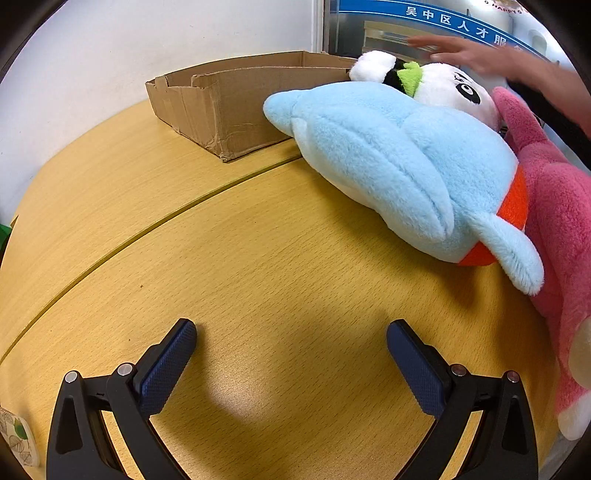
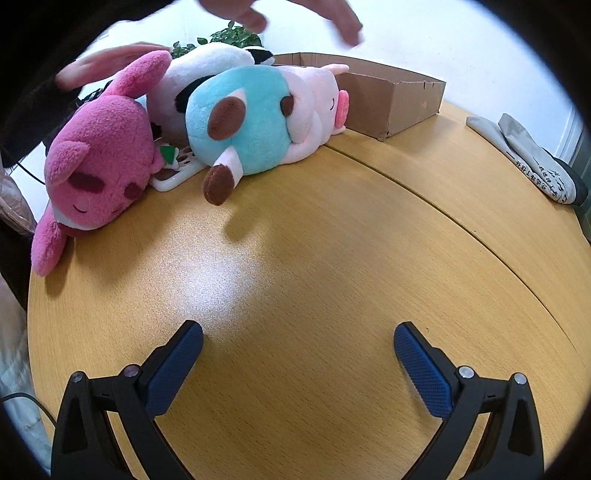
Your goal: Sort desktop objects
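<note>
A light blue plush lies on the wooden table, its nose by an open cardboard box. Behind it lie a white and black panda plush and a pink plush. My left gripper is open and empty, low over the table in front of them. In the right wrist view the pink plush, the blue and pink plush, the panda plush and the box lie far ahead. My right gripper is open and empty.
A person's bare hand hovers over the plush toys, and it also shows blurred in the right wrist view. A grey folded cloth item lies at the right table edge. A white tray sits under the toys. A green plant stands behind.
</note>
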A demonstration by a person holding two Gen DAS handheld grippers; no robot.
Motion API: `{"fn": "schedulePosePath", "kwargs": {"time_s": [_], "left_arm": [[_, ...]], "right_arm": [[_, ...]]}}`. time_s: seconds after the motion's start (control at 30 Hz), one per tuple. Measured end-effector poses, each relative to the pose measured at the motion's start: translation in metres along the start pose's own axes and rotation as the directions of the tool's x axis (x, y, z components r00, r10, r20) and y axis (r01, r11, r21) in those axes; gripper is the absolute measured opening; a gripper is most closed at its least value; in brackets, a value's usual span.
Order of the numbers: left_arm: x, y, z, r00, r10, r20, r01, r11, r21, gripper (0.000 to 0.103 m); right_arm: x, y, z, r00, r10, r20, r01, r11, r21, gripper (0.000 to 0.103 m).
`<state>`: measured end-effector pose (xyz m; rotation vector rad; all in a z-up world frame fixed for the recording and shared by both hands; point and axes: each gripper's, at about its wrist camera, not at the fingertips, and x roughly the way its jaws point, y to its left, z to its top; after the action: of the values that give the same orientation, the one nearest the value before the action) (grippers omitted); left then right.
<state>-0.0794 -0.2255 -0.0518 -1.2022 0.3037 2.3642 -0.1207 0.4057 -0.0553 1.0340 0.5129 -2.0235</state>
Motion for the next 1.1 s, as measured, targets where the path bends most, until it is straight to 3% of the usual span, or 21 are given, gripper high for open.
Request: {"fn": "schedulePosePath", "kwargs": {"time_s": [0.63, 1.1], "left_arm": [[0.006, 0.017, 0.009, 1.0, 0.0, 0.0, 0.0, 1.0, 0.0, 0.103], [0.0, 0.003, 0.0, 1.0, 0.0, 0.0, 0.0, 1.0, 0.0, 0.103]], "right_arm": [[-0.001, 0.0, 0.002, 1.0, 0.0, 0.0, 0.0, 1.0, 0.0, 0.103], [-0.002, 0.004, -0.001, 1.0, 0.0, 0.0, 0.0, 1.0, -0.001, 0.103]]}}
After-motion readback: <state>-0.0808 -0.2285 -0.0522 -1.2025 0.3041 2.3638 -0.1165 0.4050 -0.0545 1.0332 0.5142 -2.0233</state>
